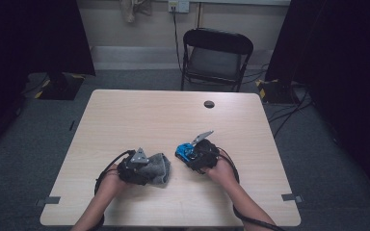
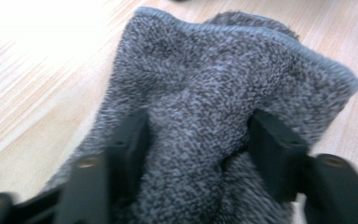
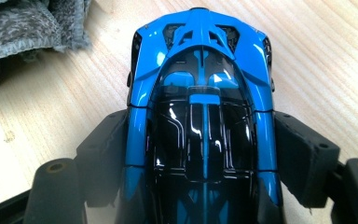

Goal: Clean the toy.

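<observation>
Pinching a bunched grey cloth (image 2: 205,93), the left gripper (image 2: 198,140) has its jaws sunk into the fabric on both sides, apparently pressing, though the picture is blurred. The right gripper (image 3: 200,154) clamps a blue toy car (image 3: 200,93) by its flanks, nose beyond the fingertips, on the table (image 1: 139,115).
</observation>
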`<action>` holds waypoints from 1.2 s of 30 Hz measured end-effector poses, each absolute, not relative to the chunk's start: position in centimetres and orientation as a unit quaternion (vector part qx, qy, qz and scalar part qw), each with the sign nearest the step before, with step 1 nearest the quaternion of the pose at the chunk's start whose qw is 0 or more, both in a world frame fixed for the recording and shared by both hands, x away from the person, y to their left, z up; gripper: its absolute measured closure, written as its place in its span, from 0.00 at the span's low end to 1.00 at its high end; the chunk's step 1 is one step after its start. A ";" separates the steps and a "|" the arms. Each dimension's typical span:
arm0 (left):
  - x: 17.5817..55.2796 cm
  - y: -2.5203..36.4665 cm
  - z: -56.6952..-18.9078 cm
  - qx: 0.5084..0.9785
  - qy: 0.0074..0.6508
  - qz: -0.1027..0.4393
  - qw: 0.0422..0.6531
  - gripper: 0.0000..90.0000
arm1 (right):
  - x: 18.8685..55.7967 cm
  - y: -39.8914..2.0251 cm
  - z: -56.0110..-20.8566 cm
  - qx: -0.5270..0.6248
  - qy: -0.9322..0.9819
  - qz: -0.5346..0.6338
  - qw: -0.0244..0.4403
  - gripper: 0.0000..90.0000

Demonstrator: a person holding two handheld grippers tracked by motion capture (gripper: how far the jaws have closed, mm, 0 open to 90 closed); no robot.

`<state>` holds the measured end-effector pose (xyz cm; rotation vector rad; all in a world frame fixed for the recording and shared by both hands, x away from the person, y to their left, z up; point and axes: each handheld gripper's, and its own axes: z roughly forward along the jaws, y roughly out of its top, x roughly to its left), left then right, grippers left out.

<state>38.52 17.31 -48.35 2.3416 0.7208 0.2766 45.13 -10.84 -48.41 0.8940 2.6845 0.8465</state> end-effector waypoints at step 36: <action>39.6 18.8 -46.4 0.835 0.411 0.112 0.347 0.83 | 45.4 -11.2 -47.5 0.310 0.905 0.277 0.085 0.29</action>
